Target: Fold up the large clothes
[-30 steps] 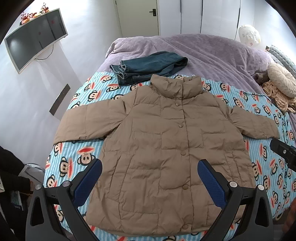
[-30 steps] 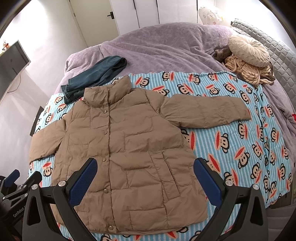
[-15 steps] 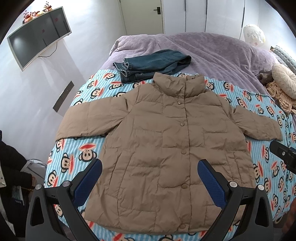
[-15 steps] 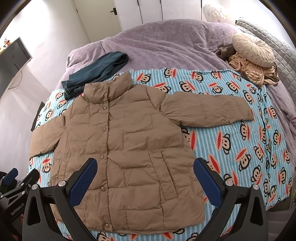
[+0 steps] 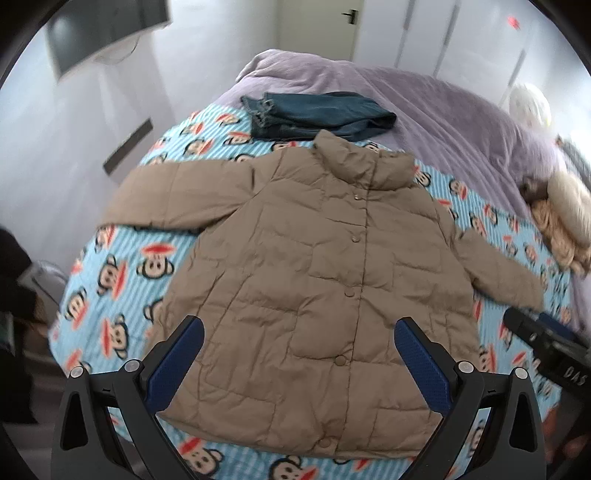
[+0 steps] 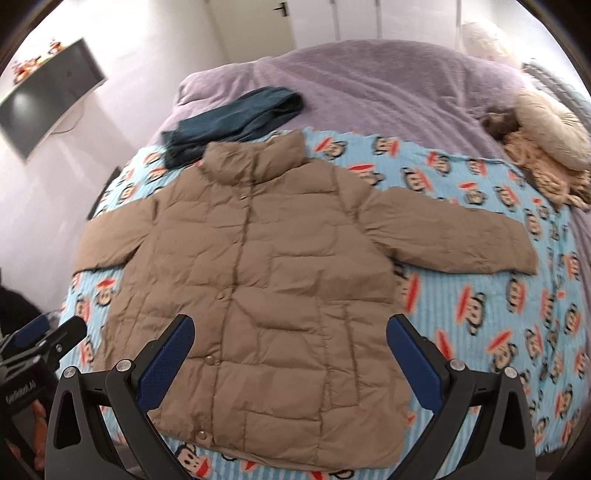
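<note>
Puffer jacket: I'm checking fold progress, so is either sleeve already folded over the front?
No, the tan puffer jacket lies flat with both sleeves spread outward on the monkey-print blanket.

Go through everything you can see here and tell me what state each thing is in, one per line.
Puffer jacket: spread flat, front up, snapped shut, sleeves out, unfolded.
Jeans: folded, lying beyond the collar.
Monkey-print blanket: laid flat under the jacket.
Door: closed.
Left tool: open, empty, above the hem.
Right tool: open, empty, above the hem.
</note>
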Demonstrator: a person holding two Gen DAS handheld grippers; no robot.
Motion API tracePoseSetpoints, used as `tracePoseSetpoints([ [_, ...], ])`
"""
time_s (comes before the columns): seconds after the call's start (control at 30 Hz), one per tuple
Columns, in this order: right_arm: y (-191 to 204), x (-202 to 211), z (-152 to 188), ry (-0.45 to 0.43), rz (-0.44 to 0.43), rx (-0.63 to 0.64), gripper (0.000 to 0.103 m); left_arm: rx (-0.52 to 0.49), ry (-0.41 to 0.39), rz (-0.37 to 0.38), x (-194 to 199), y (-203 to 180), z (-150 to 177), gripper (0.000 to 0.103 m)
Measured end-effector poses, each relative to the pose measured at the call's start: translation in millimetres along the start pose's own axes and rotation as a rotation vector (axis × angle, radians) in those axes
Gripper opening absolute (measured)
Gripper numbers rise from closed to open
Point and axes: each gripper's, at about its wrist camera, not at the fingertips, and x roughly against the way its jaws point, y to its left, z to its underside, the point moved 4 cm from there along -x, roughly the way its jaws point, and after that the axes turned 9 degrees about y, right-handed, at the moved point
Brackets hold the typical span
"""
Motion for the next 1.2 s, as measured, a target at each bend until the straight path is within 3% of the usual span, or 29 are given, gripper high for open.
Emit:
tracePoseSetpoints([
  [0.2, 35, -33, -3, 0.035, -0.058, 0.035, 0.103, 0.13, 0.022, 0.094, -37, 80, -19, 0.103],
  [0.47, 115, -106, -6, 0.175, -0.011, 0.017, 0.103, 0.255, 0.053, 0.134, -126, 213, -71, 0.103],
  [0.7, 173, -158, -17, 0.241, 0.011, 0.059, 0.103, 0.417, 0.045, 0.274, -213, 305, -124, 0.103],
  [0.8, 191, -170, -30, 0.223, -0.006, 0.076, 0.103, 0.475, 0.016, 0.343, -224, 323, -141, 0.103],
  [0.87, 205, -180, -44, 0.213, -0.011, 0.103, 0.103, 0.47, -0.019, 0.351, -220, 326, -153, 0.103],
  [1.0, 232, -202, -71, 0.197, -0.011, 0.141, 0.103, 0.468, -0.095, 0.328, -211, 337, -179, 0.103],
  [1.07, 249, -214, -87, 0.184, -0.023, 0.162, 0.103, 0.472, -0.139, 0.282, -210, 339, -188, 0.103],
  [1.1, 256, -221, -94, 0.177, -0.032, 0.172, 0.103, 0.47, -0.153, 0.248, -210, 345, -193, 0.1],
  [1.17, 268, -233, -106, 0.169, -0.047, 0.178, 0.103, 0.466, -0.167, 0.186, -213, 349, -202, 0.072],
  [1.2, 271, -238, -112, 0.165, -0.053, 0.173, 0.103, 0.458, -0.168, 0.179, -213, 357, -204, 0.045],
])
